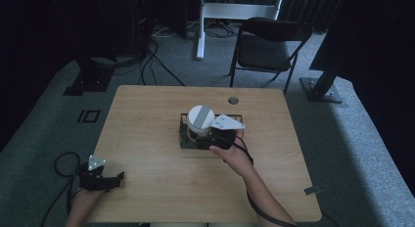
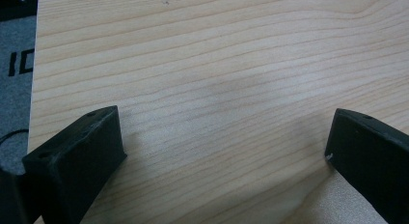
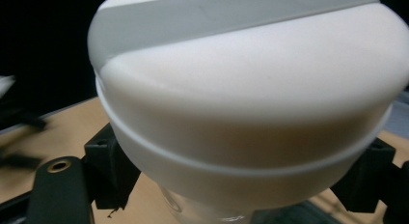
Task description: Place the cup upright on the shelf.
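Observation:
A white round container (image 1: 200, 117) with a grey stripe across its lid stands in a black wire rack (image 1: 184, 142) at the middle of the wooden table (image 1: 147, 119). My right gripper (image 1: 208, 135) comes at it from the near right, with a grey plate on top. In the right gripper view the container (image 3: 241, 89) looms close, and the right gripper (image 3: 238, 185) has a black jaw pressed against each side below the lid. My left gripper (image 1: 119, 178) rests at the table's near left edge. Its jaws stand wide apart over bare wood, so the left gripper (image 2: 224, 151) is open.
A black folding chair (image 1: 266, 46) stands beyond the far edge. A round cable hole (image 1: 233, 100) sits near the table's far side. Cables (image 1: 63, 163) lie on the grey carpet at the left, and black stand bases (image 1: 320, 90) flank the table.

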{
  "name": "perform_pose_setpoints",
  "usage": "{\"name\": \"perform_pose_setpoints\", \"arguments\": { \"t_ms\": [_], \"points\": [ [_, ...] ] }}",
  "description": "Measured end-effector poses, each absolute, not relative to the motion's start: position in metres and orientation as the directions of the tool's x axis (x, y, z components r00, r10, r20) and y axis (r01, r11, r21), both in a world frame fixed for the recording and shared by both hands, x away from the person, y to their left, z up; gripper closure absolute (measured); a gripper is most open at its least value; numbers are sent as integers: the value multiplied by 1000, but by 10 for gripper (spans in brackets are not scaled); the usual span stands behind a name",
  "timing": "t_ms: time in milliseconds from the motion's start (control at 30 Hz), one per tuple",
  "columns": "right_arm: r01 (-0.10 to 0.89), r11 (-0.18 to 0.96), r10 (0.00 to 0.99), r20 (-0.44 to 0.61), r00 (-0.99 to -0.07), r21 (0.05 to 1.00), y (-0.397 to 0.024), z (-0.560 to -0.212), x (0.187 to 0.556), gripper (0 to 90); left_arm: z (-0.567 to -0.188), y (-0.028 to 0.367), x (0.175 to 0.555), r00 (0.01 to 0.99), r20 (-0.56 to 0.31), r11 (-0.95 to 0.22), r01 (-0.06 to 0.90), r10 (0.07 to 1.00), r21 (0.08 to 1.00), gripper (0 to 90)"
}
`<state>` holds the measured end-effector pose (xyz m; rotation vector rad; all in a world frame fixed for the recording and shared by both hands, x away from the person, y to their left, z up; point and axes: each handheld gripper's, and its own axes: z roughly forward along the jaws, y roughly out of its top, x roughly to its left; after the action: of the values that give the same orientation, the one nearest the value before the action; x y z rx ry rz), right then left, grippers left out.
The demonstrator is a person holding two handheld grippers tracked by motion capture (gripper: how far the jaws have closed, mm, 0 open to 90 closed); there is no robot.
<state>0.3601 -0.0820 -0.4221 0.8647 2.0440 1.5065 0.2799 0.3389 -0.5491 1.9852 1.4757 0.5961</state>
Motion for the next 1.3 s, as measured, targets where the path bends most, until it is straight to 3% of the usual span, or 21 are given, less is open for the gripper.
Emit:
{"name": "perform_pose_setpoints", "arguments": {
  "t_ms": [367, 767, 1300],
  "points": [
    [258, 171, 836, -2, -548, 951, -103, -422, 380, 184, -549, 339, 280, 286, 7, -213, 696, 958, 686, 1],
    [327, 181, 927, -51, -371, 928, -125, -444, 396, 184, -549, 339, 280, 286, 8, -214, 696, 958, 686, 0],
    [434, 193, 934, -29, -356, 880, -130, -474, 402, 184, -549, 339, 280, 287, 8, -214, 696, 958, 686, 1]
  ]
}}
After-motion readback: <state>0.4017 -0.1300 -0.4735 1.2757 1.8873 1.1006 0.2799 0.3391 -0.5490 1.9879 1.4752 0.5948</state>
